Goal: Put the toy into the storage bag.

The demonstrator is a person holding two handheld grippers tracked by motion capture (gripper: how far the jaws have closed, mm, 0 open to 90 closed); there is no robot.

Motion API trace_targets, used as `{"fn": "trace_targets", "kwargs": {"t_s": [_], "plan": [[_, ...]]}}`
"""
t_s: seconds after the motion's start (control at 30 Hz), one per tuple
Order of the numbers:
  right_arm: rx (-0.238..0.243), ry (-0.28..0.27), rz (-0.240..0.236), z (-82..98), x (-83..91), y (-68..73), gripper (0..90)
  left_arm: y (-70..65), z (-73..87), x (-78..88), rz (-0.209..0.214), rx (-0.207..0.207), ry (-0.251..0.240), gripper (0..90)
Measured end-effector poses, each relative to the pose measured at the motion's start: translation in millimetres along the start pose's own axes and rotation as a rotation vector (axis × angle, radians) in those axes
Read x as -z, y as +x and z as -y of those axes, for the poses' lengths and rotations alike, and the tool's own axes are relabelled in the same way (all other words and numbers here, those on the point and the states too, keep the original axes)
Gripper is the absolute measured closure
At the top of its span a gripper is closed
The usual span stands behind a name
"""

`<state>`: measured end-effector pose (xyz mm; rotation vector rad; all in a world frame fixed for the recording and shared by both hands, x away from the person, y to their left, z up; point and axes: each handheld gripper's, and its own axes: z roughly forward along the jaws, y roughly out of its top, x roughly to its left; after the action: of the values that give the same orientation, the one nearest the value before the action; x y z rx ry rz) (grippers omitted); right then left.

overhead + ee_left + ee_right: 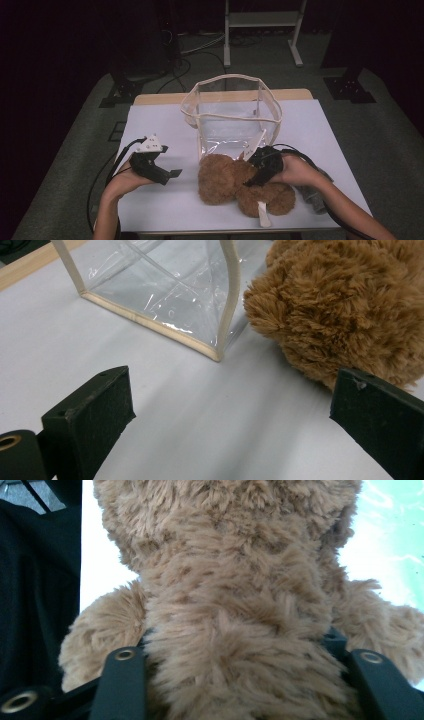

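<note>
A brown plush bear lies on the white table near the front edge, just in front of a clear plastic bag with cream trim that stands open-topped. My right gripper reaches over the bear from the right and is shut on its body. In the right gripper view the fur bulges between the two jaws of my right gripper. My left gripper hovers open to the left of the bear. In the left gripper view, the left gripper has bare table between its jaws, with the bear and the bag ahead.
A grey soft thing lies under my right forearm at the table's right front. A white tag sticks out from the bear toward the front edge. The white tabletop is bare on the left. A metal stand is on the floor behind.
</note>
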<state>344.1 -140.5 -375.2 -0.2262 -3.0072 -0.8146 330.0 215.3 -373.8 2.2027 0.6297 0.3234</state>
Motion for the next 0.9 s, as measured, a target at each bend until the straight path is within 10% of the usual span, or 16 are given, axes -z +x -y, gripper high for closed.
{"fn": "trace_targets", "kwargs": {"t_s": [0.9], "plan": [[0.082, -0.032, 0.033, -26.8, 43.6, 17.4, 57.1, 10.4, 8.7, 9.2, -0.034, 0.026, -0.01, 2.8]]}}
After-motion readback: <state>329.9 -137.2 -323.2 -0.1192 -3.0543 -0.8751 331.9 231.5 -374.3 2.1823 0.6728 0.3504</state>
